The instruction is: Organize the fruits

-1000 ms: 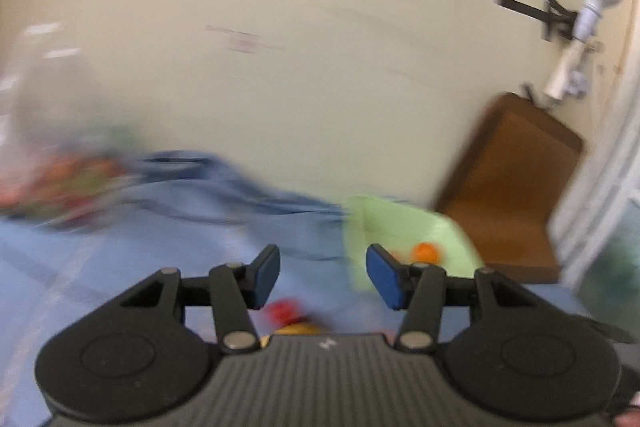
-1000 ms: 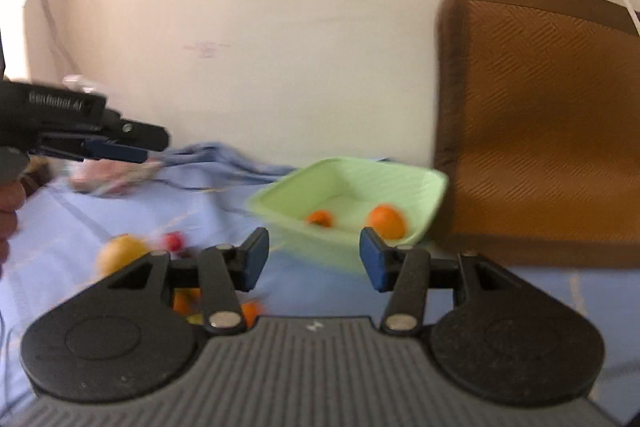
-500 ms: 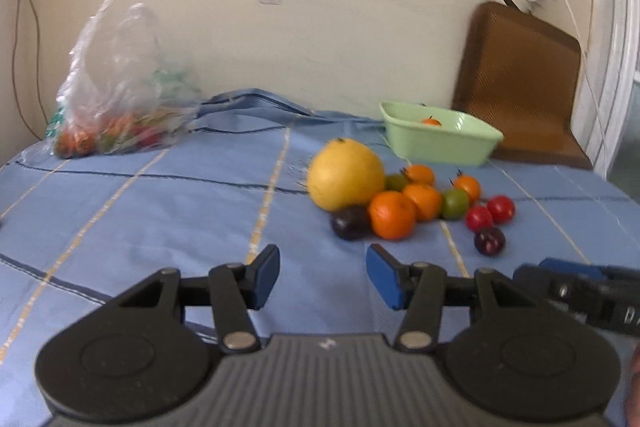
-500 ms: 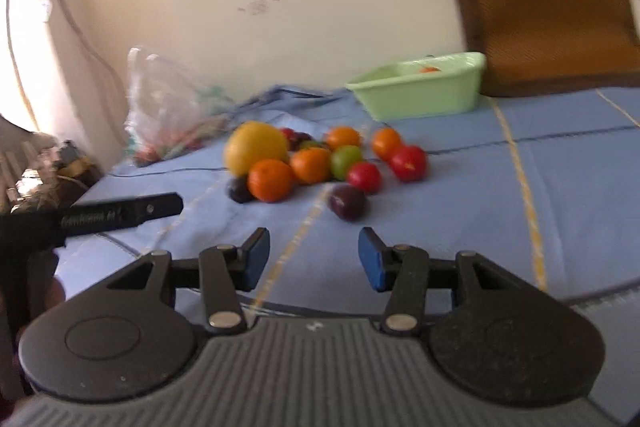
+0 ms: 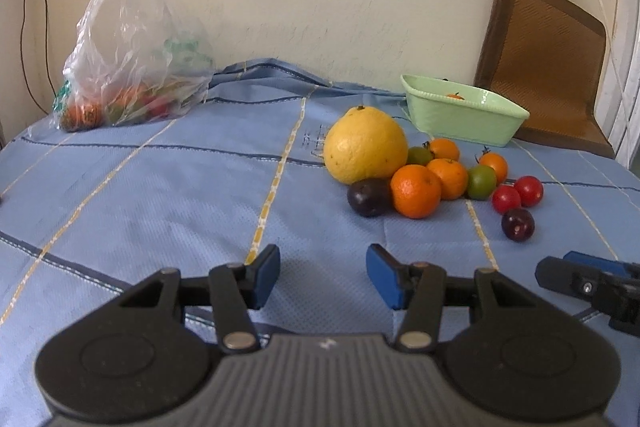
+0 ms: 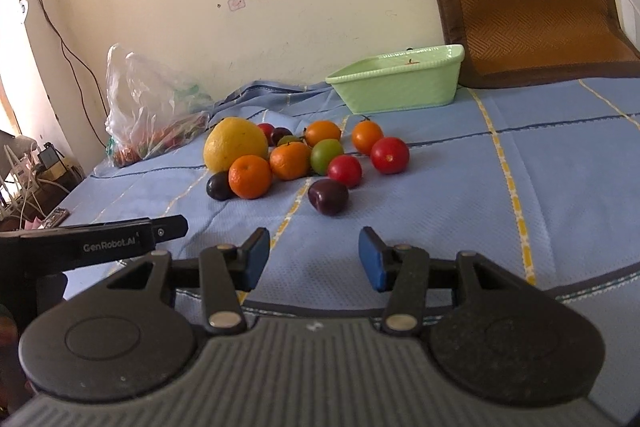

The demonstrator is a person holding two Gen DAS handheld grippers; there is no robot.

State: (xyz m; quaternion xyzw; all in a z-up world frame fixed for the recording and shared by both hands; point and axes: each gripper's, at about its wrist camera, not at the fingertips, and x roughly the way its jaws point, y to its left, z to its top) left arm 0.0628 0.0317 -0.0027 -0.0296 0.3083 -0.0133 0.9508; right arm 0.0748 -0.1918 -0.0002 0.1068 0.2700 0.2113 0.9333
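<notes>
Hovering low, both hand-held grippers (image 5: 323, 275) (image 6: 309, 258) agape

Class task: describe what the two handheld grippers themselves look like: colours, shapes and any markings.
Left gripper and right gripper match: black linkage arms with silver pivot pins, blue rectangular finger pads, round black housings and a grey ribbed centre. White "GenRobot.AI" lettering marks the left gripper's side, seen from the right wrist.

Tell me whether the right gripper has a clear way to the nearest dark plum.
Probably yes. The right gripper is open and empty, and only bare cloth lies between it and the plum, which sits apart at the pile's front.
</notes>
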